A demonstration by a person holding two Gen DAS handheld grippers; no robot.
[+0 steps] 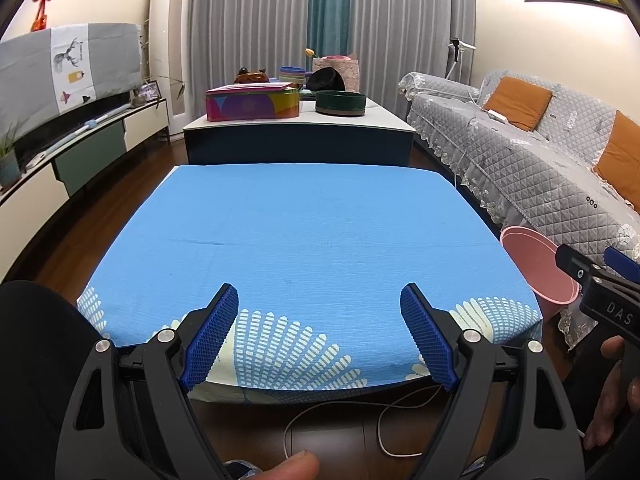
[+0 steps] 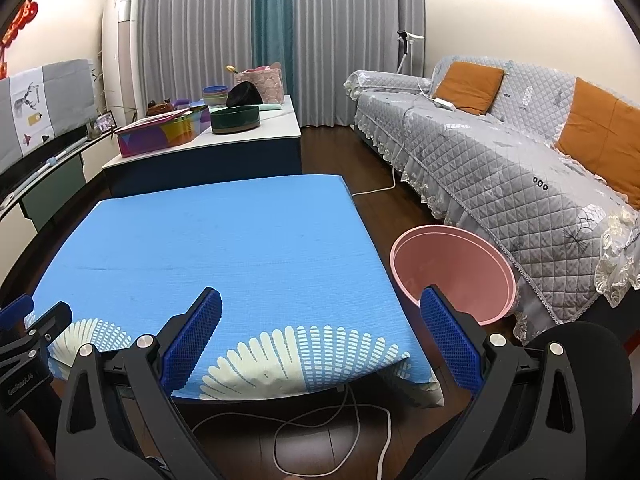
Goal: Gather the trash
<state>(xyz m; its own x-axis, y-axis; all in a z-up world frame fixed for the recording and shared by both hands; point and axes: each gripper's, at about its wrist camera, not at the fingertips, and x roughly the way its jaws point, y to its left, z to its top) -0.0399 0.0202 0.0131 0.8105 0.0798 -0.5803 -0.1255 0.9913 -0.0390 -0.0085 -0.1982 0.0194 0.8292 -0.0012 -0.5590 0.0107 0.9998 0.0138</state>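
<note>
While you hover at the near edge of the blue-covered table (image 1: 312,224), your left gripper (image 1: 320,300) sits over its left half with jaws spread wide, gripping nothing. Your right gripper (image 2: 320,308) hangs over the table's right near corner, equally wide and empty. Just right of the table, the pink bin (image 2: 452,268) stands on the floor beside the sofa (image 2: 500,168).
</note>
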